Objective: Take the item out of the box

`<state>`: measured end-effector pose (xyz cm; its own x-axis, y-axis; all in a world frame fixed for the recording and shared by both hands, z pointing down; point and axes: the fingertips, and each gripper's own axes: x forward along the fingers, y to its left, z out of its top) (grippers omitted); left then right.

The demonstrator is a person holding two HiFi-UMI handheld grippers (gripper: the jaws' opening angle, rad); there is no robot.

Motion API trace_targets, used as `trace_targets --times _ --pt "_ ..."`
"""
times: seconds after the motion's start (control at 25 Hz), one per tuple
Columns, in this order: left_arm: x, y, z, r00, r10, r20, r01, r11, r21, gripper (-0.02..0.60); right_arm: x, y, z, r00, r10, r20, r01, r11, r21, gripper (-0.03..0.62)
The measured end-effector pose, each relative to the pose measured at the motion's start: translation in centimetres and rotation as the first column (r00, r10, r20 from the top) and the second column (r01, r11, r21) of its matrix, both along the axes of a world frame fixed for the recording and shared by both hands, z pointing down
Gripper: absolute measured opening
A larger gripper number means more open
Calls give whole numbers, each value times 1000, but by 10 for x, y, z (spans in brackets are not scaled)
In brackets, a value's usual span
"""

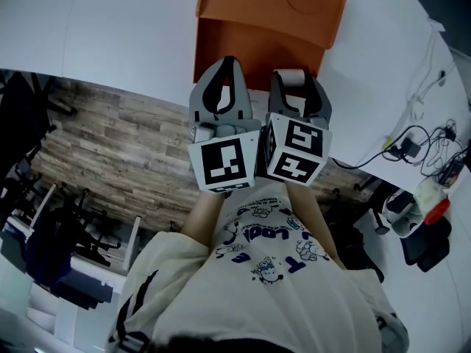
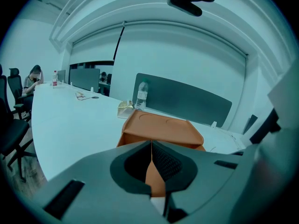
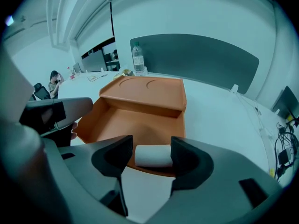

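Note:
An open orange box (image 1: 265,20) stands on the white table (image 1: 110,28), its lid folded back. In the right gripper view its floor (image 3: 140,120) looks bare. A white roll (image 3: 153,156) lies crosswise at the box's near edge, between the jaws of my right gripper (image 3: 152,155). The jaws stand open, with a thin gap at the roll's left end. From the head view the roll (image 1: 293,75) shows at that gripper's tips (image 1: 294,81). My left gripper (image 1: 227,61) hovers beside it at the box's front, shut (image 2: 151,155) with nothing in it.
A water bottle (image 3: 138,59) and a grey partition (image 3: 201,55) stand behind the box. Cables and small devices (image 1: 423,153) lie at the table's right end. The table's curved near edge runs by my body, over wooden floor (image 1: 110,153). A person (image 2: 33,78) sits far left.

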<state>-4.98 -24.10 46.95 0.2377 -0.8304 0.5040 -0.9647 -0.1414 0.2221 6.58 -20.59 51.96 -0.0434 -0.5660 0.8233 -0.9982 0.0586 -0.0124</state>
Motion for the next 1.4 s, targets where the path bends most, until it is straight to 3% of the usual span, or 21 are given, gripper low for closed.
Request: trace_targets --times 0.48,1.4 --pt "-5 -3 1 1000 -3 3 3 1000 -3 19 1 1 8 998 1 -69 -4 999 -49 268" --pt "-18 -4 10 1000 8 13 -8 999 -39 18 -7 -4 19 998 33 -55 -41 988 -152 288"
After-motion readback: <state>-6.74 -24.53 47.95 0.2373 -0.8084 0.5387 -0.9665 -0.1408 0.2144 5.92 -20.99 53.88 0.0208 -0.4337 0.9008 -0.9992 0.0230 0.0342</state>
